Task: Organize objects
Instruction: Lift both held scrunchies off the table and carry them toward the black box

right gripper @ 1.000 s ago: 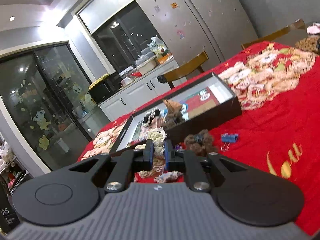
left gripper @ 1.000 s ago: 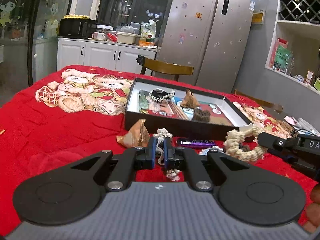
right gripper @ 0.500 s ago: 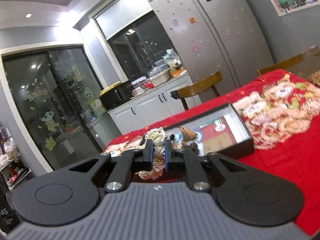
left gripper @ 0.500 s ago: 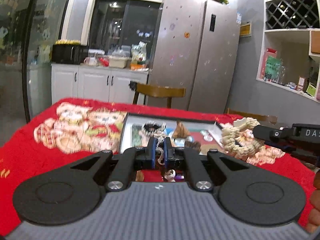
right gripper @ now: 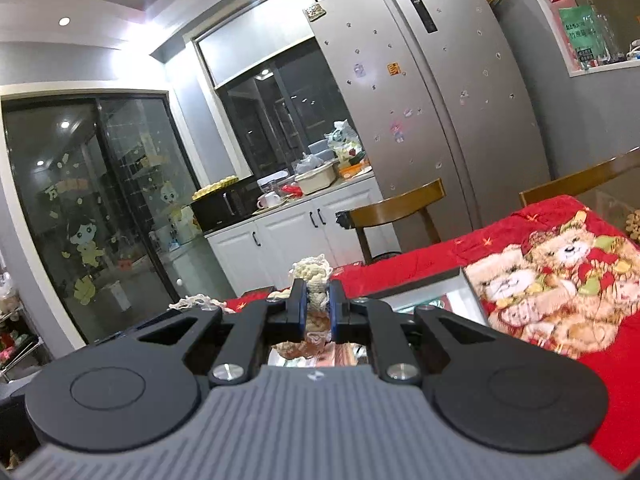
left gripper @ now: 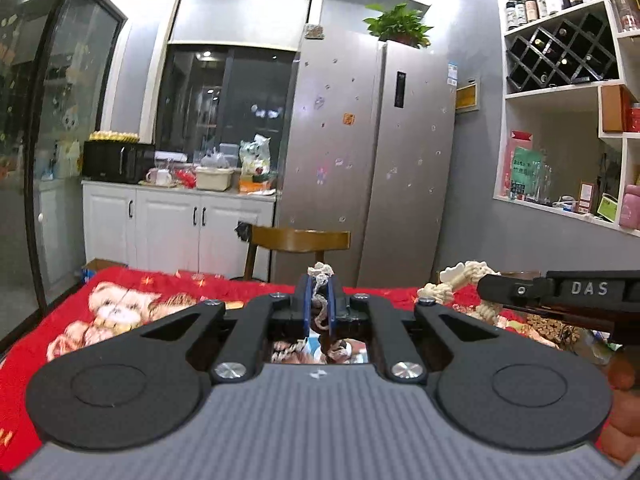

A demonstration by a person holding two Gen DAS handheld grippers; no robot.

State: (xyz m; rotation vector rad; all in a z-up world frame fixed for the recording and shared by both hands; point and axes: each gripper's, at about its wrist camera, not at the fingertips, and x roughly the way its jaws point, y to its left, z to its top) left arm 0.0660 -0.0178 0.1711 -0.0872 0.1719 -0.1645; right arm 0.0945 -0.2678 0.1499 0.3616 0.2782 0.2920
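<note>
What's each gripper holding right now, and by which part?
Both hold the cream rope toy: the left gripper pinches a thin frayed end, the right gripper a thick knotted section.

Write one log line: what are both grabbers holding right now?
left gripper: shut on rope toy | right gripper: shut on rope toy | above red blanket

Two wrist views toward shared fridge [left gripper: 372,160]

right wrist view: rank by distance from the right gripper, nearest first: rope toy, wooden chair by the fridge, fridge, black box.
1. rope toy, clamped in the right gripper.
2. black box, just beyond, slightly right, on the red cloth.
3. wooden chair, past the table's far edge.
4. fridge, behind the chair, against the wall.
</note>
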